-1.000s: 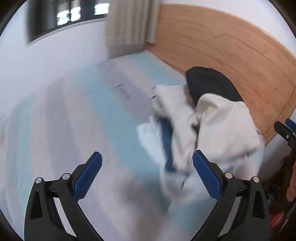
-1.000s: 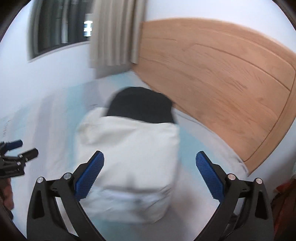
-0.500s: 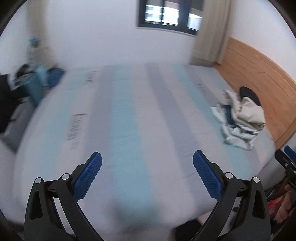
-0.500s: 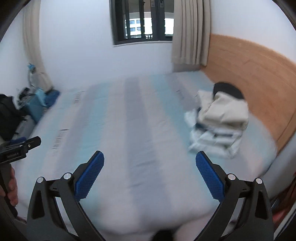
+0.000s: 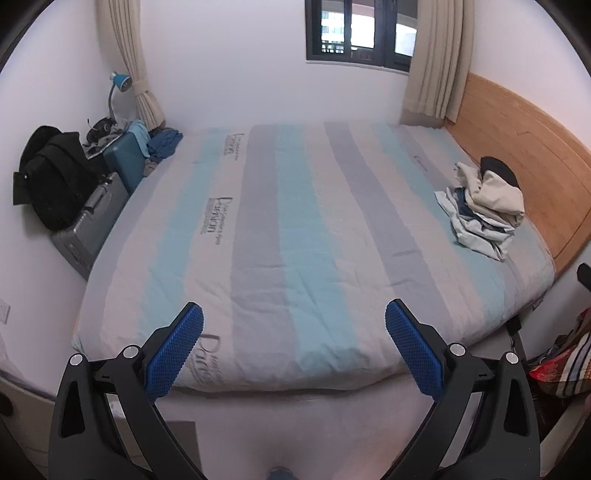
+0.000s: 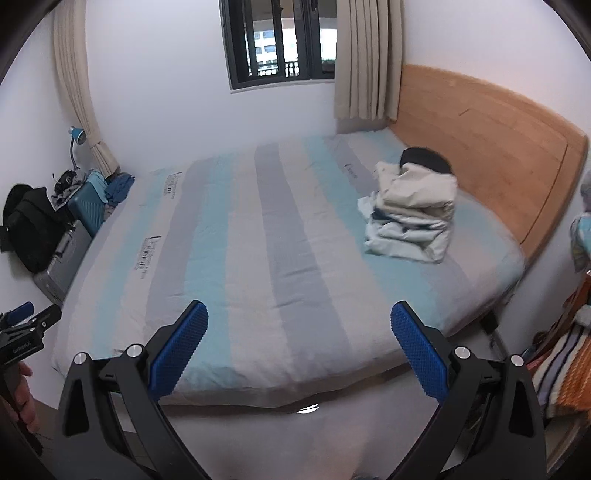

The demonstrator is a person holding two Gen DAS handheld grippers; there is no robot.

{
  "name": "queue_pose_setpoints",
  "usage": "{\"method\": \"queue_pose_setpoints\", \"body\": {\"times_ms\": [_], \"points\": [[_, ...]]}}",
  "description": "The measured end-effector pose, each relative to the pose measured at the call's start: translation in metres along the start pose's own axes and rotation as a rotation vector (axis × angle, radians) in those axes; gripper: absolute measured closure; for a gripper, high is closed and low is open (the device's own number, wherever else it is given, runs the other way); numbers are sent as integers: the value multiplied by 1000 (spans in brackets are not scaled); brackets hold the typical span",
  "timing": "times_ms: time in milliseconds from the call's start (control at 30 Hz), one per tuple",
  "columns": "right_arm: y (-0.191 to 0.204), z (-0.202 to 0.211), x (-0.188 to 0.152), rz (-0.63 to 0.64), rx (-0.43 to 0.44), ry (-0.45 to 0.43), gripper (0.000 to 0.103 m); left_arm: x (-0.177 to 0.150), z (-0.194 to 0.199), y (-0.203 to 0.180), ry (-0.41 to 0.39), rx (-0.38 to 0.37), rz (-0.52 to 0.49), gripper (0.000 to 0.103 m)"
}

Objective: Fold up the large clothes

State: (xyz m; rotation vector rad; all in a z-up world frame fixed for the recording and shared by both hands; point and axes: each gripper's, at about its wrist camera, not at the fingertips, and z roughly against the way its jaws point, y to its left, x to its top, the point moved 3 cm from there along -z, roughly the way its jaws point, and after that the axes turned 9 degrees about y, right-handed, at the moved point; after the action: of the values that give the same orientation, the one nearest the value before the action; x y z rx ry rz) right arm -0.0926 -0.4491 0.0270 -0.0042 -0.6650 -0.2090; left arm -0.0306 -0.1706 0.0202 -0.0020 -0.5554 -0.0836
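A pile of cream, white and dark blue clothes lies at the right of the striped bed, close to the wooden headboard. A black garment sits behind the pile. My left gripper is open and holds nothing, well back from the bed's near edge. My right gripper is open and holds nothing, equally far from the pile. The left gripper's body and a hand show at the right wrist view's left edge.
Suitcases, a black bag and a blue lamp stand against the left wall. A window with curtains is behind the bed. Striped fabric lies at the right.
Both grippers have pulled far back from the clothes pile. A second ago the pile filled the views; now the whole bed shows. Both stayed open.
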Motion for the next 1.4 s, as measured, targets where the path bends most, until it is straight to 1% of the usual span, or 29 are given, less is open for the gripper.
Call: {"method": "queue_pose_setpoints", "body": {"times_ms": [33, 67, 167, 200, 267, 300, 367, 400, 467, 567, 700, 767, 833, 1000, 1233, 1400], "points": [[-10, -3, -1, 9, -15, -10, 8, -2, -3, -11, -5, -5, -10, 6], [-18, -5, -2, 14, -19, -23, 7, -6, -8, -23, -9, 9, -22, 6], [-49, -17, -6, 15, -124, -24, 7, -14, -25, -58, -35, -17, -68, 6], [-59, -19, -8, 3, -150, -28, 8, -16, -35, -77, -37, -48, -98, 6], [-76, -18, -15, -39, -221, -65, 7, -18, -48, -106, -53, -129, -148, 6], [-87, -18, -21, -73, -251, -87, 7, -19, -53, -122, -72, -137, -182, 6], [-100, -19, -30, -116, -285, -103, 7, -19, -61, -146, -98, -168, -228, 6], [-109, -19, -36, -148, -288, -114, 7, -20, -65, -158, -91, -204, -248, 6], [-120, -19, -44, -186, -306, -114, 7, -20, -68, -172, -96, -251, -283, 6], [-134, -18, -53, -226, -305, -111, 7, -17, -68, -181, -107, -264, -296, 6], [-139, -16, -53, -202, -355, -111, 7, -8, -65, -186, -104, -279, -298, 6], [-142, -17, -51, -199, -349, -109, 7, -4, -65, -191, -105, -267, -310, 6], [-144, -16, -49, -200, -364, -114, 7, -2, -64, -196, -111, -272, -323, 6], [-149, -19, -46, -191, -364, -123, 7, 0, -66, -207, -121, -270, -337, 6], [-161, -25, -41, -198, -356, -119, 7, 5, -74, -224, -119, -287, -354, 6], [-166, -26, -40, -207, -350, -121, 7, 7, -75, -227, -132, -280, -349, 6]]}}
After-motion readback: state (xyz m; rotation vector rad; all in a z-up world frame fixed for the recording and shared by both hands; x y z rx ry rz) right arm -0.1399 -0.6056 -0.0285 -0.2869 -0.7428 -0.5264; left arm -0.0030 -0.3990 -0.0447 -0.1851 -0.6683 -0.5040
